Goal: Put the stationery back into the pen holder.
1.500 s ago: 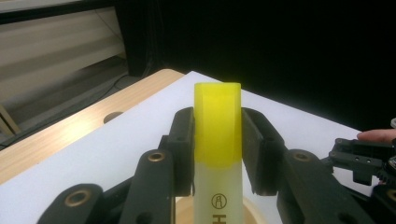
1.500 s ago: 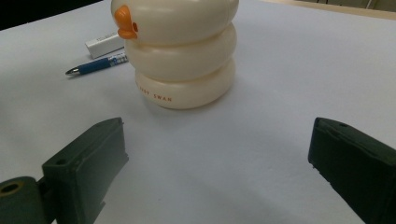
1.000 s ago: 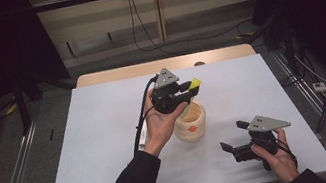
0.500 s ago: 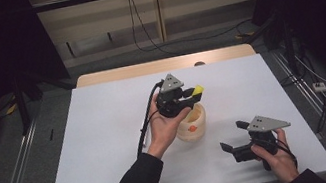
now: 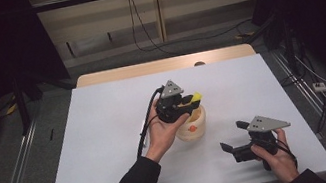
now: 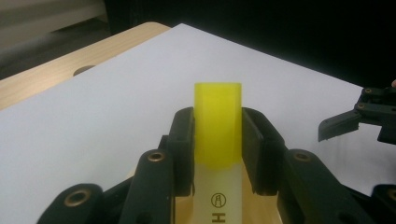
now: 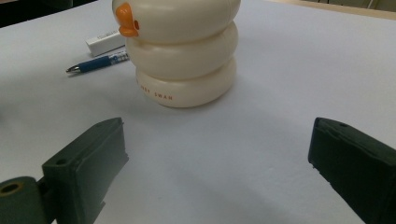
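Two grippers: left gripper [image 6: 217, 154] fingers pinching a yellow-capped marker [image 6: 218, 123] above the cream holder [image 5: 191, 126]; right gripper [image 7: 215, 158] fingers spread wide, empty.

White table [image 5: 107, 132]: cream holder [image 7: 187, 60], blue pen [image 7: 95, 64], eraser [image 7: 105, 41].

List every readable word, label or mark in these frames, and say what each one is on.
"SWAN", after a word cut off at the curve: bottom ring of the cream holder.
A circled mark and "H", the rest hidden: yellow-capped marker in the left tool.
Print on the white eraser: too blurred to read.
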Motion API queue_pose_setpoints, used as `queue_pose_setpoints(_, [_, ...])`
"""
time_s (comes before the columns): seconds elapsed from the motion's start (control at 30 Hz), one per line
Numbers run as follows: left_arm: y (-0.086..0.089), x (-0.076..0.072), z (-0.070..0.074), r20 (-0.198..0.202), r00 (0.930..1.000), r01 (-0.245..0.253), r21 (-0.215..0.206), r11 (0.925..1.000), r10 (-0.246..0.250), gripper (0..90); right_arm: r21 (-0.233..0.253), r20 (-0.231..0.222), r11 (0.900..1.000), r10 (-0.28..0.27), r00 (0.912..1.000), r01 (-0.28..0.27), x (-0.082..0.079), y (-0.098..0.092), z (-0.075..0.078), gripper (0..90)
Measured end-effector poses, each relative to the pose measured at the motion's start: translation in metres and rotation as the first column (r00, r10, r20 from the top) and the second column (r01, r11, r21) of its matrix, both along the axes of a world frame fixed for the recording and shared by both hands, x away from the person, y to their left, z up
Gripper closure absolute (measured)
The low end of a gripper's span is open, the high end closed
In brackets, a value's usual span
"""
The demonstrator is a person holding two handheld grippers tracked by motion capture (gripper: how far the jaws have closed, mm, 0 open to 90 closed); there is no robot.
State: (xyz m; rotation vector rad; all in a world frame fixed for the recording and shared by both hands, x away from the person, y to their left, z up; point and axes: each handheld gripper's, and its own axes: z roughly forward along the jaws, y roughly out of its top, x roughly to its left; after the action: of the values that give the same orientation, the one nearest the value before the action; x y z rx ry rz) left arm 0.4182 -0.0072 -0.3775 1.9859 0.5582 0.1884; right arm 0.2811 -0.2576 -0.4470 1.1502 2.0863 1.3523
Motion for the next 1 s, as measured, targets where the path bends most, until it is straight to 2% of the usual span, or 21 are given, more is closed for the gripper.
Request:
queue_pose_setpoints(0.17, [0.003, 0.000, 0.000, -0.004, 1.0000, 0.004, 0.000, 1.0000, -0.004, 66.0, -0.001, 0.000, 1.000, 0.001, 1.0000, -0.001, 0.000, 0.000, 0.000, 3.7])
queue_pose_setpoints(0.27, [0.005, -0.001, 0.003, 0.017, 0.9997, -0.015, 0.007, 0.9999, 0.015, 50.6, 0.000, -0.002, 1.000, -0.002, 1.0000, 0.002, 0.000, 0.000, 0.000, 3.7])
queue_pose_setpoints(0.37, [0.008, -0.002, 0.007, 0.029, 0.9993, -0.023, 0.002, 0.9997, 0.023, 47.8, -0.001, -0.001, 1.000, -0.002, 1.0000, 0.002, 0.000, 0.000, 0.000, 3.7])
queue_pose_setpoints(0.6, [0.027, 0.000, 0.018, 0.020, 0.9967, -0.079, -0.021, 0.9967, 0.079, 27.3, -0.003, 0.000, 1.000, -0.002, 1.0000, 0.002, 0.000, 0.000, 0.000, 3.7])
queue_pose_setpoints(0.7, [0.035, 0.003, 0.024, 0.030, 0.9954, -0.091, -0.011, 0.9958, 0.091, 22.4, -0.003, -0.001, 1.000, -0.002, 1.0000, 0.002, 0.000, 0.000, 0.000, 3.7])
queue_pose_setpoints(0.83, [0.047, 0.005, 0.035, 0.051, 0.9935, -0.103, 0.028, 0.9943, 0.102, 15.7, -0.001, -0.002, 1.000, -0.005, 1.0000, 0.005, 0.000, 0.000, 0.000, 3.7])
queue_pose_setpoints(0.97, [0.059, 0.004, 0.042, 0.067, 0.9912, -0.117, 0.038, 0.9924, 0.114, 13.0, -0.003, -0.003, 1.000, -0.004, 1.0000, 0.004, 0.000, 0.000, 0.000, 3.7])
queue_pose_setpoints(1.0, [0.061, 0.003, 0.042, 0.061, 0.9910, -0.122, 0.040, 0.9917, 0.119, 12.3, -0.003, -0.003, 1.000, -0.005, 1.0000, 0.005, 0.000, 0.000, 0.000, 3.7])
